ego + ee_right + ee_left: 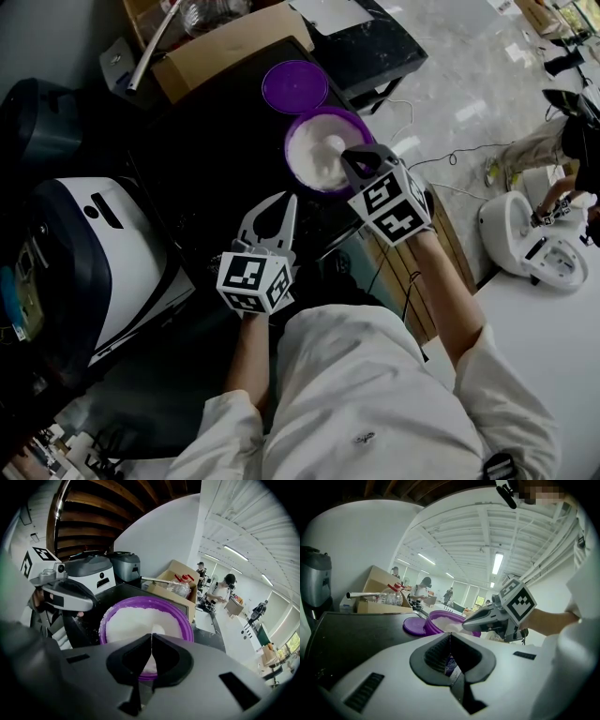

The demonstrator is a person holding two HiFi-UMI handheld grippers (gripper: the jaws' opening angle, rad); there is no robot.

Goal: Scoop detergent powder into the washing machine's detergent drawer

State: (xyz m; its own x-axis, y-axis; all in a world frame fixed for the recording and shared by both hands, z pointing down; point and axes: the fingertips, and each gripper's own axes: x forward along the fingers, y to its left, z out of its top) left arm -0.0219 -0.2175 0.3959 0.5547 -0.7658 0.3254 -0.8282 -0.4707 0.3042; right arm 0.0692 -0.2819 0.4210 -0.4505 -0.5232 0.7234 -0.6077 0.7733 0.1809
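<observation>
The detergent powder [317, 157] fills an open purple tub [328, 112] on the dark counter [216, 141], with its purple lid [294, 86] lying flat just beside it at 11 o'clock. The right hand-held gripper [351, 156] hovers over the tub's 4 o'clock edge with its jaws pressed together. The left hand-held gripper [284, 201], jaws also together and holding nothing, sits at the tub's 7 o'clock. A white appliance [103, 253] stands farther out at 8 o'clock.

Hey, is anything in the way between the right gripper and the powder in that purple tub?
Nothing visible is in the way. The purple tub is open, with its lid lying beside it, and the right gripper points straight at the bare powder. The left gripper sits off to one side, not between them.
</observation>
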